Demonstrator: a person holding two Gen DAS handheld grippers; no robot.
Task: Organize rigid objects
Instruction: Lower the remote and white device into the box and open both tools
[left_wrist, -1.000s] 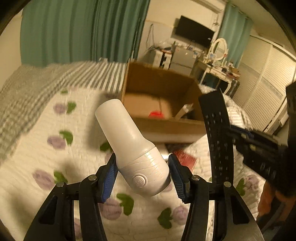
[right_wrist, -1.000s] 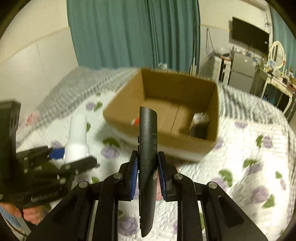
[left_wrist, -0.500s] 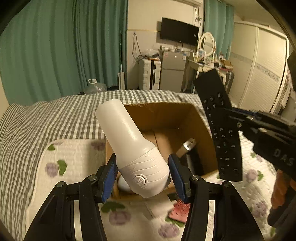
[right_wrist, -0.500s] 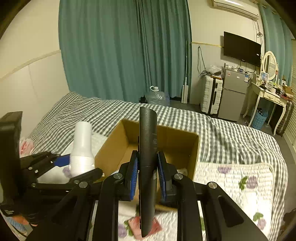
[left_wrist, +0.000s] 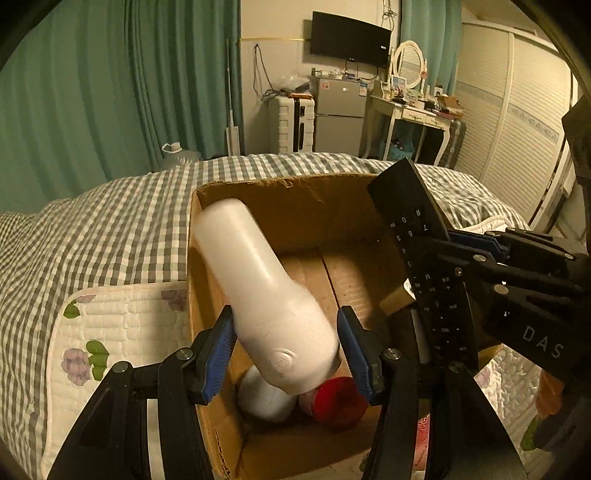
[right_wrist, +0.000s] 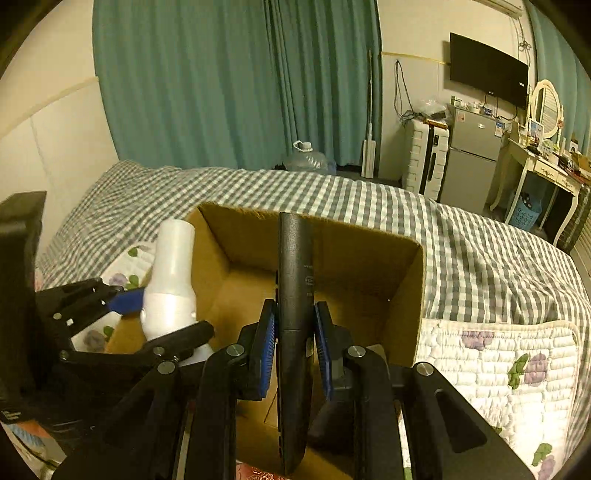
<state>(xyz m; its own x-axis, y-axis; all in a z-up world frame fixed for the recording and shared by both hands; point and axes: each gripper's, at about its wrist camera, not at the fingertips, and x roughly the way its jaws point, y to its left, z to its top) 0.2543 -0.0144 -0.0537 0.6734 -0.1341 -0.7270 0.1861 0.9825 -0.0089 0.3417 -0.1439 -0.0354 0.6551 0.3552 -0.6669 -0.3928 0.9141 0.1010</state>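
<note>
My left gripper (left_wrist: 286, 338) has its jaws spread a little wider than the white bottle (left_wrist: 269, 299) between them; the bottle looks blurred and loose, over the open cardboard box (left_wrist: 295, 199). The bottle also shows in the right wrist view (right_wrist: 171, 284). My right gripper (right_wrist: 295, 332) is shut on a black remote control (right_wrist: 295, 314), held edge-up over the box (right_wrist: 406, 295). The remote shows face-on in the left wrist view (left_wrist: 428, 266). Inside the box lie a white object (left_wrist: 264, 400) and a red-capped object (left_wrist: 338, 400).
The box stands on a bed with a grey checked blanket (left_wrist: 110, 221) and a white quilt with purple flowers (right_wrist: 498, 354). A red packet (left_wrist: 423, 443) lies on the quilt by the box's near corner. Teal curtains, a fridge and a dressing table stand behind.
Both grippers have moved forward and down over the box. The left jaws have spread apart and the white bottle has begun to slip down between them. The right gripper still holds the remote.
</note>
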